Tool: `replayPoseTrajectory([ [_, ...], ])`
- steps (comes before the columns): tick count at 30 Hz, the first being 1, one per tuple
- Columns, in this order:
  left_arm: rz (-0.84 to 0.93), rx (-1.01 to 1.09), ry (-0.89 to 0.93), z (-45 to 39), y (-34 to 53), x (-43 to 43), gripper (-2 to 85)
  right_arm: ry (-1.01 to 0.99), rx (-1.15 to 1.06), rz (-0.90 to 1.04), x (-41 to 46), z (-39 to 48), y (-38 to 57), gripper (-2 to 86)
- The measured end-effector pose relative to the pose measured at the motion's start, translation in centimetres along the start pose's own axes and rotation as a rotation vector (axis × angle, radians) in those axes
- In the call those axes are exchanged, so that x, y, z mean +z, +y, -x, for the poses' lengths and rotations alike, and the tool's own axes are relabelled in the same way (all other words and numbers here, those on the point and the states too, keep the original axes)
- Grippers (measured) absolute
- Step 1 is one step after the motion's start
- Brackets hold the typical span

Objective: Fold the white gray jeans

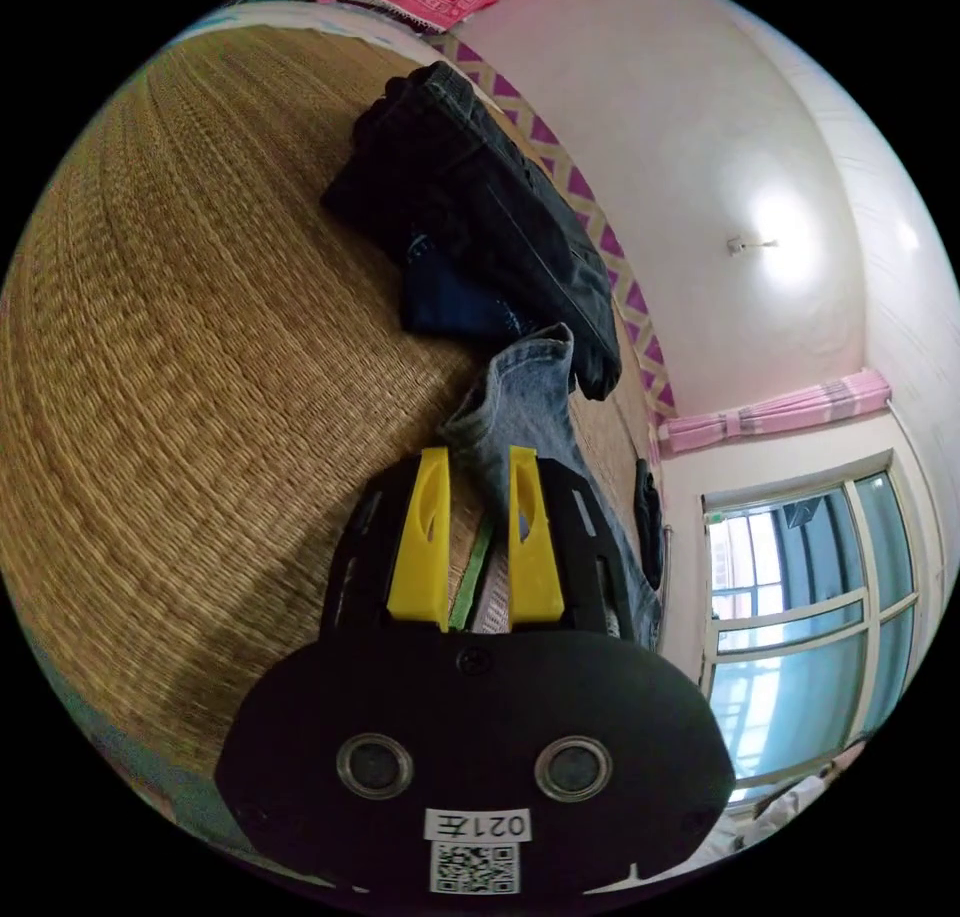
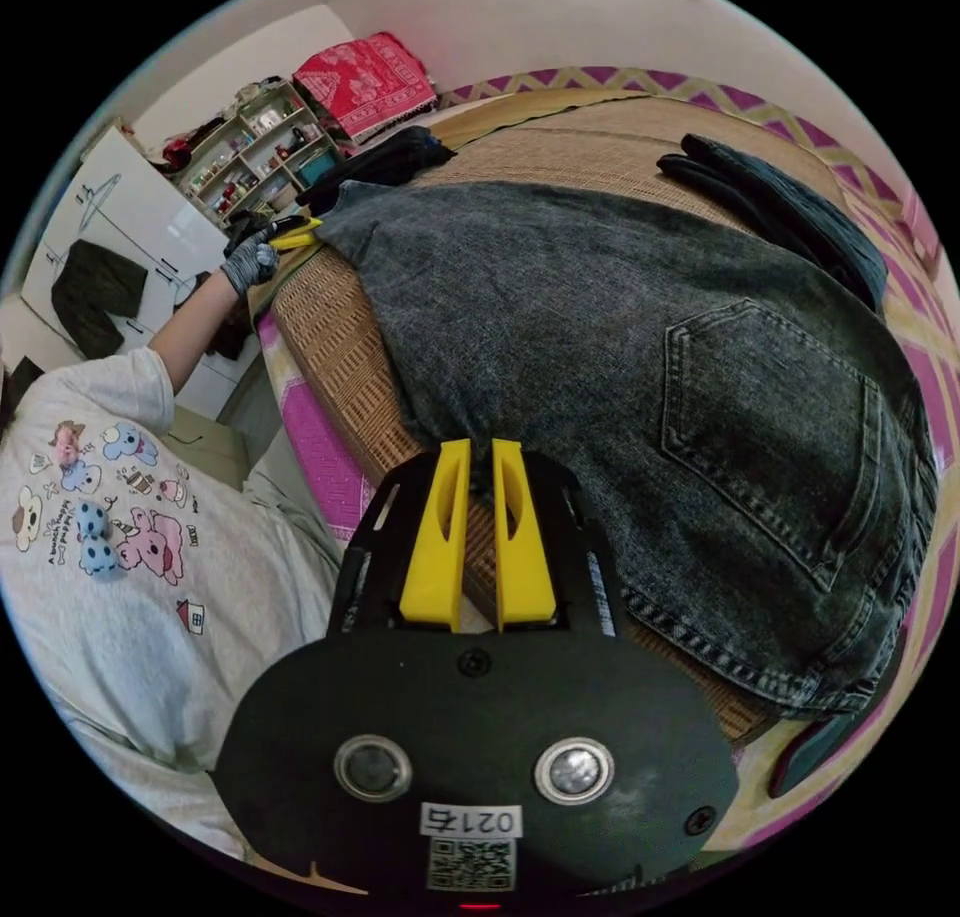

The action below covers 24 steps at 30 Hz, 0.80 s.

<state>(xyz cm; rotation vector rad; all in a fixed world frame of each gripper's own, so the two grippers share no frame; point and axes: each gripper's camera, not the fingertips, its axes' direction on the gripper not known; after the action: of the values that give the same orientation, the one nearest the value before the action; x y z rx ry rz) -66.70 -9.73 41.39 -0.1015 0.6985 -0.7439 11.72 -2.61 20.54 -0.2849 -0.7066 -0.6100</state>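
1. Nearest me, my right hand-held gripper (image 2: 478,457) has its jaws nearly together, pinching the jeans (image 2: 640,377) at their near edge.
2. The jeans lie spread on the woven mat (image 2: 340,357). I judge them heavy, limp denim, best taken at hems or waistband.
3. My left hand-held gripper (image 1: 478,462) pinches a denim edge between narrowly parted jaws.

Bright window (image 1: 810,597) daylight — fisheye-warped edges
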Motion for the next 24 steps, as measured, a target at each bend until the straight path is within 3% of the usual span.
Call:
replayPoseTrajectory([
  [7,-0.102,0.079,0.103,-3.3,1.5,0.1,3.4,-0.171,0.123,-0.134,-2.5,-3.1,3.7,6.4],
  [13,-0.182,0.534,0.063,-21.1,7.7,-2.9,2.6,-0.156,0.233,-0.351,-8.2,-5.0,10.8,6.2],
  [17,-0.181,0.888,0.078,-36.2,18.0,0.2,2.7,-0.107,0.263,-0.420,-9.8,-5.0,14.3,6.0],
  [22,0.012,1.116,0.134,-47.2,31.0,12.0,3.1,-0.087,0.284,-0.448,-10.2,-5.0,18.5,6.1],
  [24,0.203,1.141,0.108,-49.0,36.9,20.8,3.3,-0.075,0.294,-0.448,-10.1,-5.1,19.8,6.1],
])
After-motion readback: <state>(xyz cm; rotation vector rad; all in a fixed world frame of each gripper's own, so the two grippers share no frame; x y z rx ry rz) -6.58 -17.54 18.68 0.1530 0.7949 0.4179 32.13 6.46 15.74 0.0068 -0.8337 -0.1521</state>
